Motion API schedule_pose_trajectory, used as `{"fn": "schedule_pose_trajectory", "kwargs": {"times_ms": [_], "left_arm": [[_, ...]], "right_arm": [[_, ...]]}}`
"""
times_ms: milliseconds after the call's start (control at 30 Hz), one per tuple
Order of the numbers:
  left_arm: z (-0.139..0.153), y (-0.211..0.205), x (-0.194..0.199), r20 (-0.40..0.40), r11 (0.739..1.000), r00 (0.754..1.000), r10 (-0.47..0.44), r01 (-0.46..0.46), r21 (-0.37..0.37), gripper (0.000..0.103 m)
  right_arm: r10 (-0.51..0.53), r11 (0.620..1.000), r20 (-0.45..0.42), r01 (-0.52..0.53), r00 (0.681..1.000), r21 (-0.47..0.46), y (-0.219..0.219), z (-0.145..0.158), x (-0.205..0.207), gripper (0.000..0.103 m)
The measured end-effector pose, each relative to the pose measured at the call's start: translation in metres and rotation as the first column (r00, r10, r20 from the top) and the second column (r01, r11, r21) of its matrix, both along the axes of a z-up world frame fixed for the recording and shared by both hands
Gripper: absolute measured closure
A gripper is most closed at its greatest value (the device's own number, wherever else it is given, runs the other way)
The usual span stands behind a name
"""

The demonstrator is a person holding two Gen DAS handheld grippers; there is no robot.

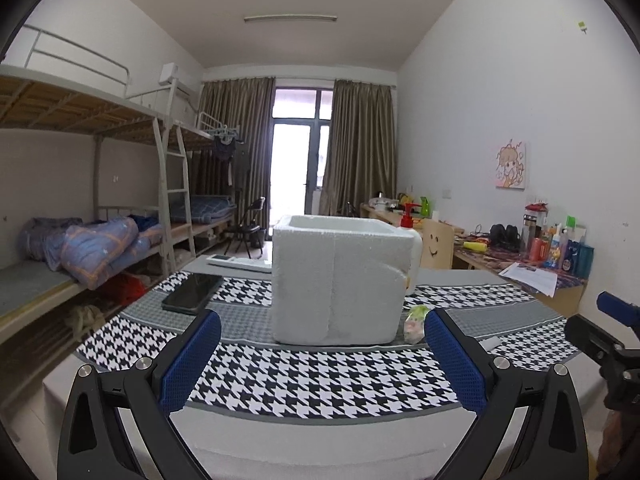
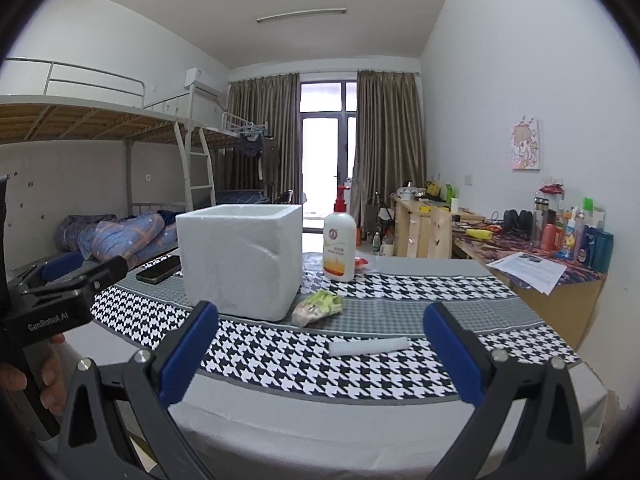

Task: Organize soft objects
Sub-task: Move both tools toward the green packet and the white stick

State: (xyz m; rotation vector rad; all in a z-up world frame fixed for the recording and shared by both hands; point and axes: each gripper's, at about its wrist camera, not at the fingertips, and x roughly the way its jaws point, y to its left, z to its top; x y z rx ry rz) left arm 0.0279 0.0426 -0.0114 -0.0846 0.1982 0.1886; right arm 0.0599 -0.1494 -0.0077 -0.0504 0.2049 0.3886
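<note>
1. Two claws are in view. The left claw (image 1: 322,354) has its blue pads spread wide and pinches nothing; the right claw (image 2: 320,354) is spread just as wide, also with nothing between its pads.
2. One white foam box (image 2: 242,258) stands upright on the counter (image 2: 400,432), open at the top, resting on the houndstooth cloth (image 2: 320,372).
3. One soft packet (image 2: 318,307), green and pinkish in clear wrap, lies just beside the box's right lower corner; whether it touches the box is hard to tell.
4. One white foam strip (image 2: 368,346) lies flat on the cloth, nearer the right claw and apart from the packet.
5. One pump bottle (image 2: 339,242) with a red top stands upright behind and to the right of the box.
6. One dark phone (image 1: 193,293) lies flat left of the box.
7. One white remote (image 1: 239,263) lies beyond the phone, at the counter's far side.
8. One hand (image 2: 48,376) shows at the right view's left edge, holding the left claw's handle.
</note>
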Motion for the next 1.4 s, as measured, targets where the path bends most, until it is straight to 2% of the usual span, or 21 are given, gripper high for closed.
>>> {"fn": "schedule_pose_trajectory", "kwargs": {"times_ms": [233, 767, 1400], "left_arm": [[-0.013, -0.004, 0.014, -0.013, 1.0, 0.999, -0.031, 0.031, 0.004, 0.001], [-0.033, -0.032, 0.066, -0.107, 0.991, 0.986, -0.13, 0.13, -0.009, 0.001], [-0.034, -0.074, 0.144, -0.273, 0.965, 0.927, -0.258, 0.263, -0.019, 0.001]], "right_arm": [[-0.006, 1.0, -0.023, 0.005, 1.0, -0.009, 0.002, -0.009, 0.01, 0.0], [-0.054, 0.999, -0.126, 0.052, 0.991, -0.017, -0.019, -0.034, 0.043, 0.0], [-0.085, 0.996, -0.211, 0.084, 0.974, -0.012, -0.044, -0.038, 0.09, 0.0]]}}
